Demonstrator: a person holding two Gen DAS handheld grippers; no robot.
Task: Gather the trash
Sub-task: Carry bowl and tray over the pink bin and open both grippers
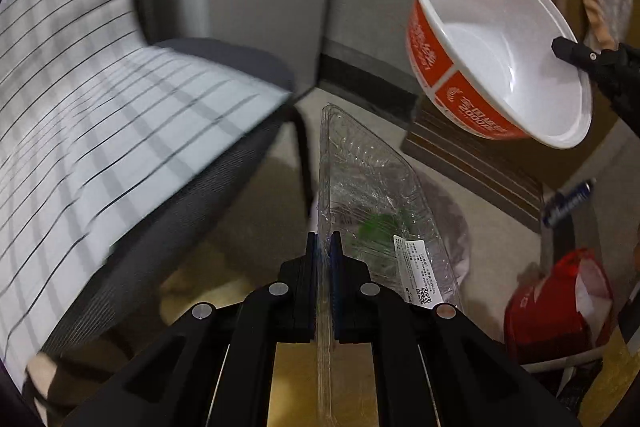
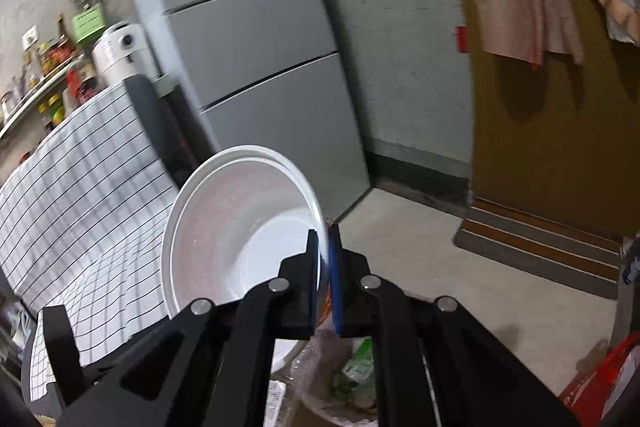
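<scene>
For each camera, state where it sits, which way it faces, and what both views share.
Left wrist: on the left tongs, facing forward and down at the floor; they pinch a clear plastic tray.
Right wrist: on the right tongs, facing the grey refrigerator; they pinch the orange-and-white paper bowl by its rim.
Shared: bowl, refrigerator, checked cloth, brown striped doormat.

Black hand-held gripper [image 1: 324, 247], silver screws, blue pads [image 2: 335, 279].
</scene>
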